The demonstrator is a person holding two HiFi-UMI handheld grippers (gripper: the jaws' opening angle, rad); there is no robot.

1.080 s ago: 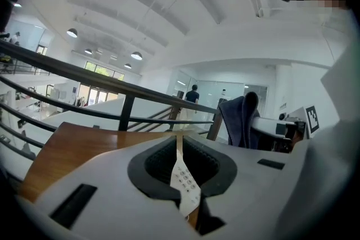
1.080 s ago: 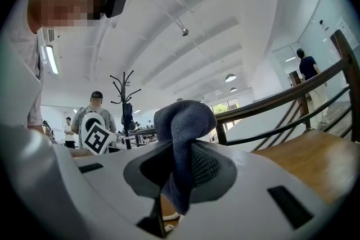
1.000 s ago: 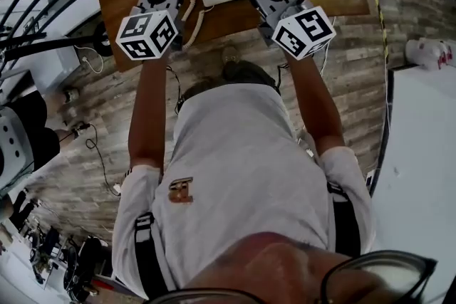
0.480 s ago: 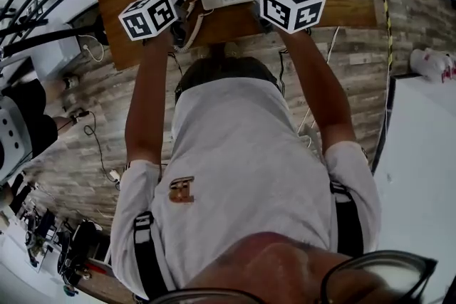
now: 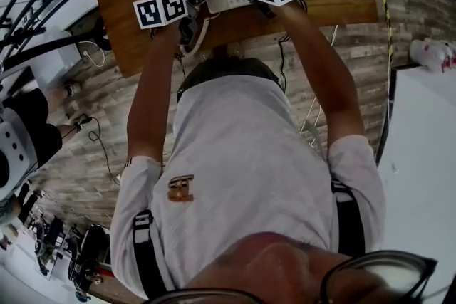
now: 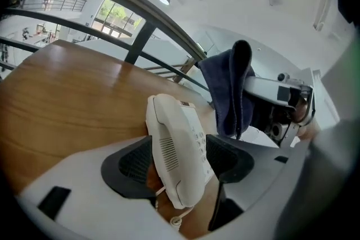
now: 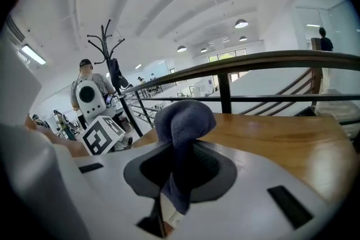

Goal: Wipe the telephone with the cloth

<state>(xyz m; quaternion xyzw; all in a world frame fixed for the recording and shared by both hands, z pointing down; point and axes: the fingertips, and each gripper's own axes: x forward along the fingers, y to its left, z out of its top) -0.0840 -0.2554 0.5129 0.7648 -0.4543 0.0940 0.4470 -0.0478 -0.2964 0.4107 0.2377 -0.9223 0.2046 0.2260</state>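
Here, cloth [image 7: 185, 121] in right tongs [image 7: 183, 170]

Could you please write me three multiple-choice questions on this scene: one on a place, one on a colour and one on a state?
1. Where does the telephone lie?
A. on the wooden table
B. on the floor
C. on a chair

2. What colour is the cloth?
A. red
B. dark blue
C. yellow

3. How is the right gripper?
A. open and empty
B. shut on the cloth
C. shut on the telephone

Answers:
1 A: the left gripper view shows brown wood under and around the white telephone.
2 B: the fabric is dark blue in both gripper views.
3 B: in the right gripper view the cloth is pinched between the pads and bunches up above them.
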